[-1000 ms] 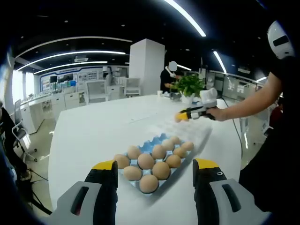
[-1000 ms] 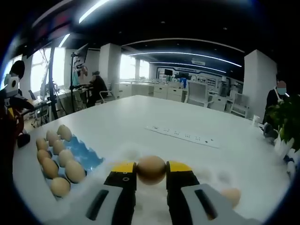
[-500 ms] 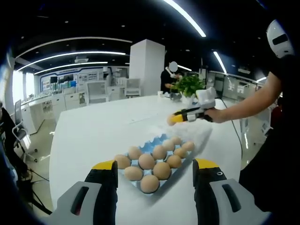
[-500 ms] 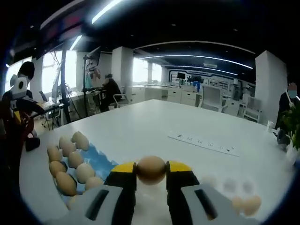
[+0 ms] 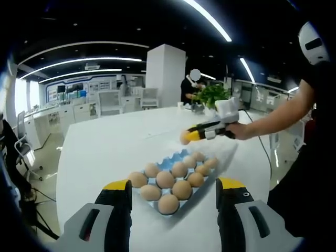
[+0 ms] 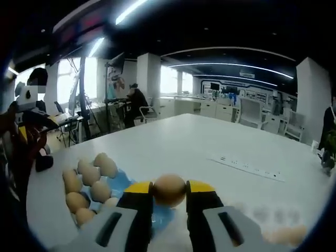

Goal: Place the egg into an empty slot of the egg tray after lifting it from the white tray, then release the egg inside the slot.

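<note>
Across the broad white surface (image 5: 105, 147) of an open office, your blue egg tray (image 5: 176, 160) lies partly filled with brown eggs, its bare cups towards the far end, with the white tray (image 6: 262, 218) just beyond it. Your right tool (image 6: 169, 190) hangs above the egg tray, jaws clamped on a single brown egg (image 6: 169, 189), seen from the left gripper view as held in the air over the tray's far end. Your left tool (image 5: 173, 185) waits near the tray's close end, jaws wide apart and holding nothing.
</note>
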A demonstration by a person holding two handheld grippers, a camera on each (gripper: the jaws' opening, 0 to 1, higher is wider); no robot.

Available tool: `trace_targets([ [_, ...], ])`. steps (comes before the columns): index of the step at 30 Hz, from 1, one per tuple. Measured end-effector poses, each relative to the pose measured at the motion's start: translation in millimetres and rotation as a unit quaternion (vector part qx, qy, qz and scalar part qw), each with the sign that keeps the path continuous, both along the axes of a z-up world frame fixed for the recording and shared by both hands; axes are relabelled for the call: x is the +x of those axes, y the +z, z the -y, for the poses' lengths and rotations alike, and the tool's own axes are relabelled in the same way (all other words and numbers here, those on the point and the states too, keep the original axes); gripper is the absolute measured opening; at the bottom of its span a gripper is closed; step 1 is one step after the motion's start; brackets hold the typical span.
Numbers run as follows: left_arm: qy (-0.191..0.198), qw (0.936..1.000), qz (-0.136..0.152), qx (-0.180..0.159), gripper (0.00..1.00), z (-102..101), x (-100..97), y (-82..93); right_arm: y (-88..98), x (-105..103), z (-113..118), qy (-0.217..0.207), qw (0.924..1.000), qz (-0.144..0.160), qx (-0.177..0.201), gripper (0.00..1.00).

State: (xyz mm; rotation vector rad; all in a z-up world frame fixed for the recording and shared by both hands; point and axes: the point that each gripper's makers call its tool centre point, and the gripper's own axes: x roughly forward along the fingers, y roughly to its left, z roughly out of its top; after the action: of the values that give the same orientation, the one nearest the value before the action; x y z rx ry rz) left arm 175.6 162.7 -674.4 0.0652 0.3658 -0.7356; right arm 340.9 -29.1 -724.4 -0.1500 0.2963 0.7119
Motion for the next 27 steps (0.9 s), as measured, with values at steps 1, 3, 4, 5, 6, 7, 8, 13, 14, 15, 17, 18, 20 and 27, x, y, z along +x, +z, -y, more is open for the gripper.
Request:
trace_targets([
  [1, 0.0, 1.0, 0.0, 0.0, 0.65, -0.2, -0.1, 0.0, -0.3, -0.5, -3.5, 0.003, 1.0, -0.002, 0.002, 0.24],
  [3, 0.001, 1.0, 0.0, 0.0, 0.65, -0.8, -0.3, 0.3, -0.1, -1.2, -12.1, 0.011, 0.9999, 0.0, 0.001, 0.24],
  [4, 0.001, 1.0, 0.0, -0.001, 0.65, -0.9, -0.3, 0.4, 0.0, -1.8, -16.1, 0.014, 0.9999, -0.001, 0.004, 0.24],
  [5, 0.001, 1.0, 0.001, 0.0, 0.65, -1.4, -0.4, 0.5, 0.1, -2.4, -21.7, 0.019, 0.9998, -0.001, 0.004, 0.24],
  [6, 0.002, 1.0, 0.001, 0.0, 0.65, -1.6, -0.4, 0.4, 0.1, -2.9, -25.2, 0.023, 0.9997, 0.0, 0.003, 0.24],
  [7, 0.003, 1.0, 0.001, 0.0, 0.65, -2.2, -0.4, 0.4, 0.0, -3.4, -29.8, 0.028, 0.9996, 0.0, 0.002, 0.24],
  [8, 0.003, 1.0, 0.001, -0.001, 0.65, -2.4, -0.6, 0.5, 0.2, -3.6, -32.8, 0.03, 0.9995, 0.0, 0.002, 0.24],
  [13, 0.004, 1.0, 0.0, -0.001, 0.65, -3.6, -1.7, 0.0, 0.1, -3.2, -44.4, 0.039, 0.9992, -0.001, 0.003, 0.24],
  [14, 0.004, 1.0, 0.0, -0.002, 0.65, -3.8, -2.0, -0.1, 0.1, -4.2, -46.9, 0.041, 0.9991, -0.001, 0.003, 0.24],
  [15, 0.004, 1.0, 0.0, -0.002, 0.65, -3.9, -2.0, -0.1, -0.6, -5.4, -50.4, 0.044, 0.999, -0.004, 0.004, 0.24],
  [17, 0.005, 1.0, 0.0, -0.003, 0.65, -4.3, -2.3, -0.1, -2.3, -8.6, -56.5, 0.052, 0.9986, -0.004, -0.001, 0.24],
  [18, 0.005, 1.0, 0.0, -0.002, 0.65, -4.5, -2.6, -0.3, -3.0, -9.9, -58.9, 0.055, 0.9985, -0.005, -0.001, 0.24],
  [20, 0.005, 1.0, 0.0, -0.003, 0.65, -5.1, -3.1, -0.8, -4.2, -12.0, -64.0, 0.059, 0.9982, -0.005, -0.002, 0.24],
  [27, 0.009, 0.9999, -0.002, -0.004, 0.65, -8.5, -4.9, -2.1, -11.0, -17.2, -82.1, 0.075, 0.9971, -0.012, -0.006, 0.24],
])
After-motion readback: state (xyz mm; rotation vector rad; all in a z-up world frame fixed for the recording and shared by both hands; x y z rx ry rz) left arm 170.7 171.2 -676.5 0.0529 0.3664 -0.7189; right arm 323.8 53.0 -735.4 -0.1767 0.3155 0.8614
